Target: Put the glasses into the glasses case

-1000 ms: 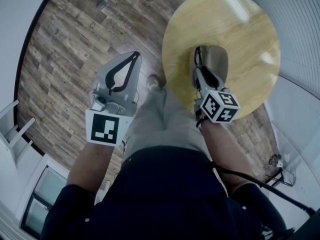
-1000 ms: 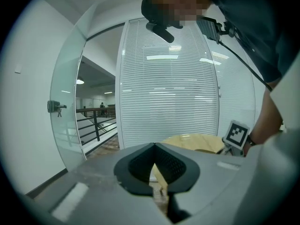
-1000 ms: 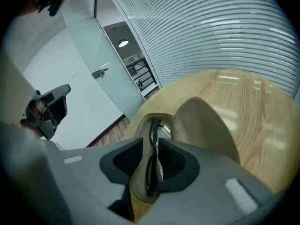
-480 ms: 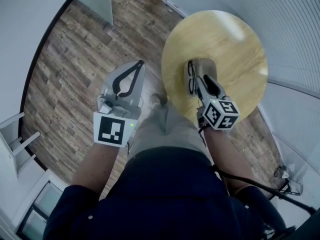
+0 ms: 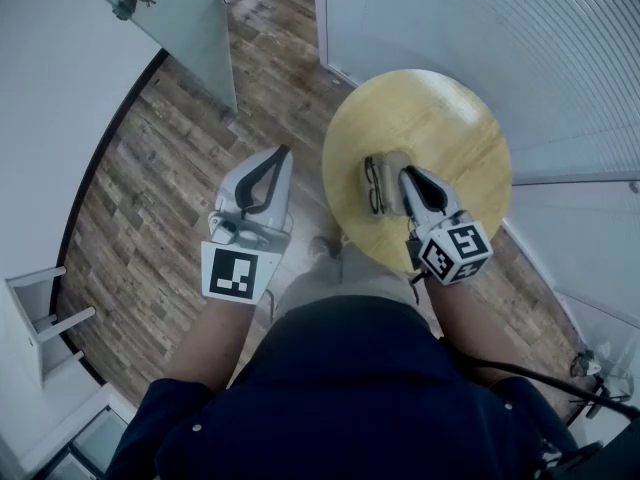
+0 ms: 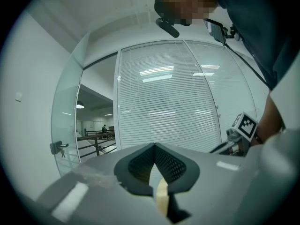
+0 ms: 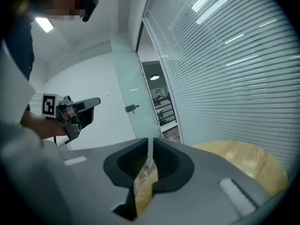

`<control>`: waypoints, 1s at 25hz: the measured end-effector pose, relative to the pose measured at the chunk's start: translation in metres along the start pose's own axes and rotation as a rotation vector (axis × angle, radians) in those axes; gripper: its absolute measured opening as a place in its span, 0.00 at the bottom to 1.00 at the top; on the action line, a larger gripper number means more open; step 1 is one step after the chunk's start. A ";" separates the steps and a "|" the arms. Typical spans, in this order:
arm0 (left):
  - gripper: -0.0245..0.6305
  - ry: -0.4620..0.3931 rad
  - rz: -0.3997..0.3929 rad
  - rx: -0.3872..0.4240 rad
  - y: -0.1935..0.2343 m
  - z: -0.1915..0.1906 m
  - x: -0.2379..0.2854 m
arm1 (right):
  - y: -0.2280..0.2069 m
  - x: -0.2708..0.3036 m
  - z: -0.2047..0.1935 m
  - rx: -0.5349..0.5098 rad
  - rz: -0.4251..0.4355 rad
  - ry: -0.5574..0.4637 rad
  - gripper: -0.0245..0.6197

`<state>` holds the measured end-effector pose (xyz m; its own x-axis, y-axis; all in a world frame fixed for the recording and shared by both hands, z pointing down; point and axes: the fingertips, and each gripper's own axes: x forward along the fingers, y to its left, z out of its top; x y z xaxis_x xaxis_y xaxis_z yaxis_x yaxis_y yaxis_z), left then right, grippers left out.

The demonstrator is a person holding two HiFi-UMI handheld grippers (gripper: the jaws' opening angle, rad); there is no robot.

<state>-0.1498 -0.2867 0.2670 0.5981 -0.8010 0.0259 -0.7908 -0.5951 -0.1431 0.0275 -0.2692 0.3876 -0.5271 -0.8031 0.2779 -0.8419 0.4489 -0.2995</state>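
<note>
Room on your left side is wide: a white wall (image 5: 50,88) curves along the far left, a glass door (image 5: 190,28) stands at the far end of it, and a broad stretch of wooden floor (image 5: 150,198) runs from them toward you. Your left gripper (image 5: 282,154) hangs over that floor, left of the round table (image 5: 450,108) and apart from its rim. Its jaws meet at the tips and grip nothing.

On the near half of the table lie the dark-framed glasses (image 5: 373,186), right against the left side of the tan glasses case (image 5: 391,163); whether they sit inside it you cannot tell. Your right gripper (image 5: 408,174) is over the case and covers part of it. Its jaws have just been closing and stand a narrow slit apart, with nothing between them.

Past the table's far and right rim, a wall of blinds (image 5: 520,48) stands near.
</note>
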 end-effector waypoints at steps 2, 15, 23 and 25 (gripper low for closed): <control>0.04 -0.013 0.009 -0.010 -0.001 0.011 -0.006 | 0.005 -0.012 0.016 -0.011 0.019 -0.041 0.08; 0.04 -0.046 0.020 0.013 -0.033 0.059 -0.045 | -0.002 -0.101 0.079 -0.145 -0.091 -0.169 0.05; 0.04 -0.067 0.035 0.011 -0.028 0.069 -0.051 | 0.002 -0.105 0.079 -0.133 -0.096 -0.172 0.05; 0.04 -0.072 0.038 0.003 -0.027 0.070 -0.053 | 0.002 -0.105 0.081 -0.134 -0.097 -0.174 0.05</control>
<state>-0.1515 -0.2236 0.2000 0.5760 -0.8159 -0.0508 -0.8125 -0.5644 -0.1461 0.0904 -0.2153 0.2842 -0.4248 -0.8952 0.1347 -0.9016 0.4049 -0.1523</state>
